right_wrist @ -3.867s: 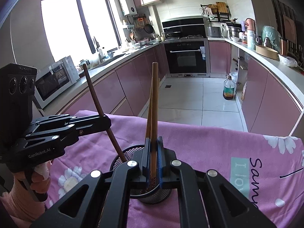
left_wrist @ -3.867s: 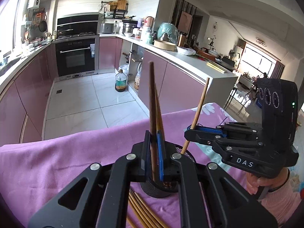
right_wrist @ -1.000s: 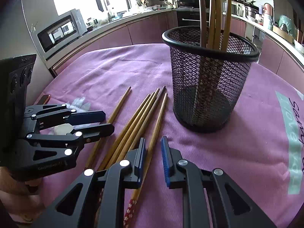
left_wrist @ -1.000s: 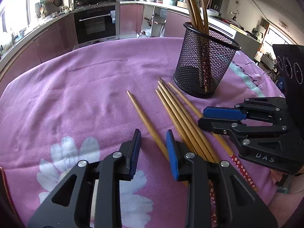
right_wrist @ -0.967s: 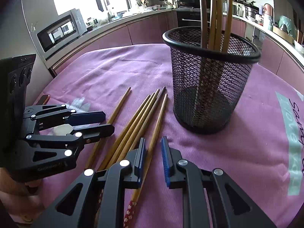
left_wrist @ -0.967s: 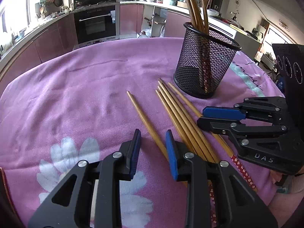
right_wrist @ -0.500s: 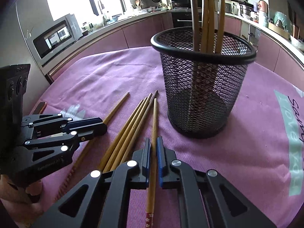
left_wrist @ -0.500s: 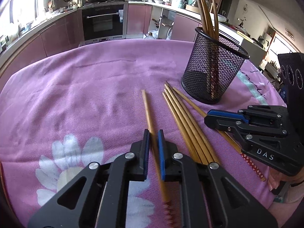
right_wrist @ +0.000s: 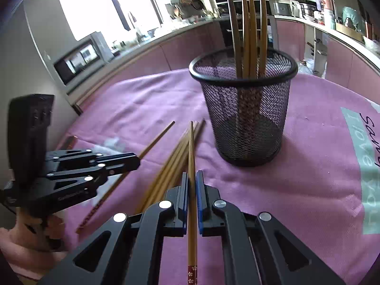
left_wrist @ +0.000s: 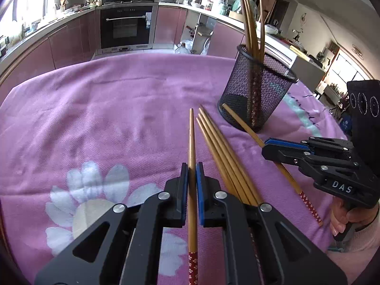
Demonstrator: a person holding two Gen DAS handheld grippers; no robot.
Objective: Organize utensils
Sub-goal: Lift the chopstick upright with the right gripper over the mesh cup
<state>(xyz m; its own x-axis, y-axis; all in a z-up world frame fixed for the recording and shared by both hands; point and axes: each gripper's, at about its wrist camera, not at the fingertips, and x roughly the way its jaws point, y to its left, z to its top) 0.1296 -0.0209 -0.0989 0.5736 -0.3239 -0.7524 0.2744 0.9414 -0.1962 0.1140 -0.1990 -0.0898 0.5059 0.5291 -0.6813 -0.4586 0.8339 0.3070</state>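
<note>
Since a second ago, my left gripper has closed its fingers on the lone chopstick, swinging it to point straight ahead. My right gripper has likewise clamped the rightmost chopstick and pulled it away from the bundle. Four seconds ago, both were dropping chopsticks into the mesh holder.
</note>
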